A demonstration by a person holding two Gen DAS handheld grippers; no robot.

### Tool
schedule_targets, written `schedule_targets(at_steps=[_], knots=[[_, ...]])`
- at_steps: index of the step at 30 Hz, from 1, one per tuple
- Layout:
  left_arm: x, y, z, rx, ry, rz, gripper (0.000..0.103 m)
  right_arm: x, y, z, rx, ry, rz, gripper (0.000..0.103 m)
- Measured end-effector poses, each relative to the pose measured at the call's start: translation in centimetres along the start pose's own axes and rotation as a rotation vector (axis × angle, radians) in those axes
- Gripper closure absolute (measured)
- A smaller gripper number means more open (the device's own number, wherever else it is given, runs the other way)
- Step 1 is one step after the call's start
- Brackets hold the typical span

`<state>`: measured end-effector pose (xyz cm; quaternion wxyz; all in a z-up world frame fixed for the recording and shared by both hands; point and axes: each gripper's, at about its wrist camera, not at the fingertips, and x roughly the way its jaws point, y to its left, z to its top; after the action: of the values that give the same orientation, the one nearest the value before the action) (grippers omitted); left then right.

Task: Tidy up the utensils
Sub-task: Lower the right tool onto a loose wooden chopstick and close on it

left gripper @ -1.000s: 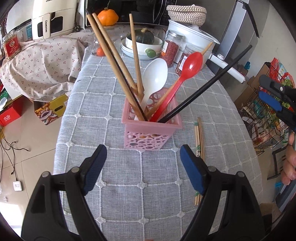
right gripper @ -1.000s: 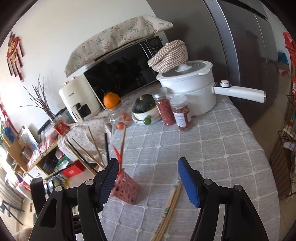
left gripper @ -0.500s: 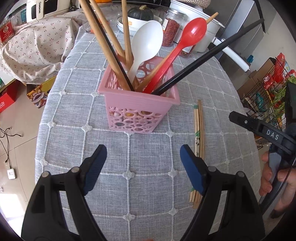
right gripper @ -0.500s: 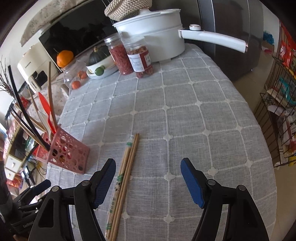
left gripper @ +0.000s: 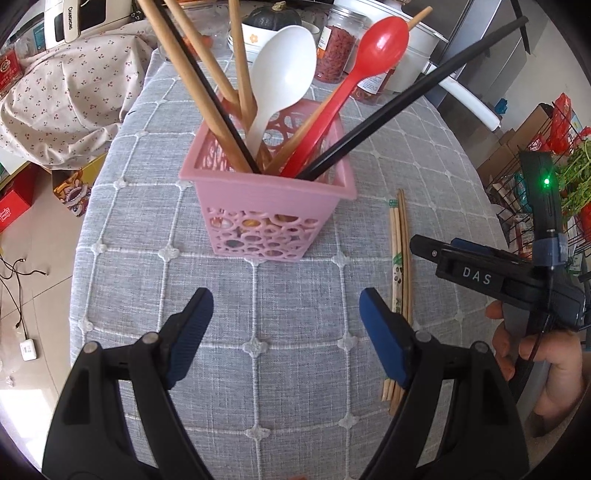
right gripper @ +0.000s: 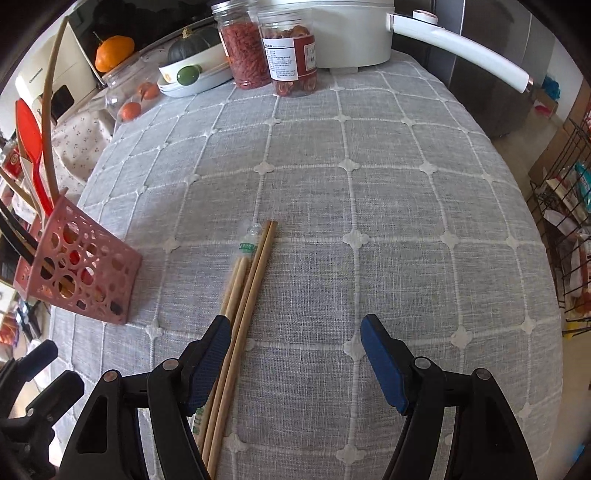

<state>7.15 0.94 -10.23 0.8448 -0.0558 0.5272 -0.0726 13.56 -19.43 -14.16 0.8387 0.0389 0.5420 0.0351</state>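
Note:
A pink openwork basket [left gripper: 266,206] stands on the grey checked tablecloth [left gripper: 288,369]. It holds a white spoon [left gripper: 284,74], a red spoon [left gripper: 384,44], a black chopstick [left gripper: 406,99] and wooden chopsticks [left gripper: 192,85]. My left gripper [left gripper: 286,306] hovers open just in front of the basket, with nothing between its fingers. A bundle of wooden chopsticks [right gripper: 251,280], one pair in a clear wrapper, lies on the cloth to the right of the basket [right gripper: 85,273]. My right gripper [right gripper: 295,328] is open low over the bundle's near half. The sticks pass under its left finger [right gripper: 210,358].
At the table's far end stand two jars [right gripper: 247,51] of red contents, a white pot [right gripper: 332,29] with a long handle [right gripper: 461,48], and a bowl with a green squash [right gripper: 192,70]. A wire rack [right gripper: 565,221] stands past the right table edge. A hand [left gripper: 546,354] holds the right gripper.
My right gripper dropped and tipped down from looking at the back wall to looking at the loose chopsticks. My left gripper drew slightly closer to the basket.

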Motion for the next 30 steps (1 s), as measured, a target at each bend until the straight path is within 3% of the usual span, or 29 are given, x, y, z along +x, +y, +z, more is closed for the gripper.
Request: schedule_targets(at_steps=[26, 29, 30], knots=[[0.1, -0.4, -0.2, 0.033, 0.003, 0.011, 0.022, 1.4, 1.6, 0.6, -0.074, 0.012, -0.055, 0.028], [0.1, -0.5, -0.3, 0.044, 0.002, 0.015, 0.022, 1.6, 2.0, 0.6, -0.102, 0.01, -0.082, 0.031], [0.1, -0.6, -0.3, 0.048, 0.003, 0.016, 0.022, 1.6, 2.1, 0.7, -0.108, 0.008, -0.086, 0.038]])
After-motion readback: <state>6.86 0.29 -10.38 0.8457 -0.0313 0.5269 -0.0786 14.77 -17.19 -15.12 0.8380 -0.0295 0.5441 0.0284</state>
